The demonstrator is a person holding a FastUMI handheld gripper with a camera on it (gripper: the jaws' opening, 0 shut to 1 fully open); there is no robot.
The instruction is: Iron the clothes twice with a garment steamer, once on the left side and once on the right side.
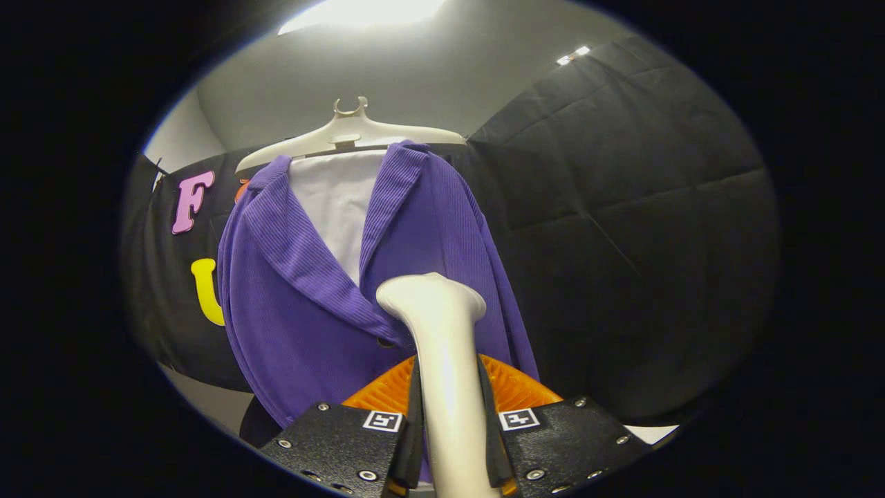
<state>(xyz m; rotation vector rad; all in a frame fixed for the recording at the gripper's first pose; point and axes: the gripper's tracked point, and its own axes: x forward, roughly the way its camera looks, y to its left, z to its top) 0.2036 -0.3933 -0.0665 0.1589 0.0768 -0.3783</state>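
The hand-held gripper (453,443) clamps the steamer (442,360), whose head meets the purple jacket (290,311) just ahead; it should glide slowly, staying flat on the cloth.

Ribbed purple cloth jacket (304,304) — smooth glossy white plastic steamer (442,360) between matt black fingers (408,443)

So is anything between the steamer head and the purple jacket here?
Nothing visible. The gripper is shut on the white garment steamer, whose head sits right against the purple jacket near its lapel. The jacket hangs free on the white hanger.
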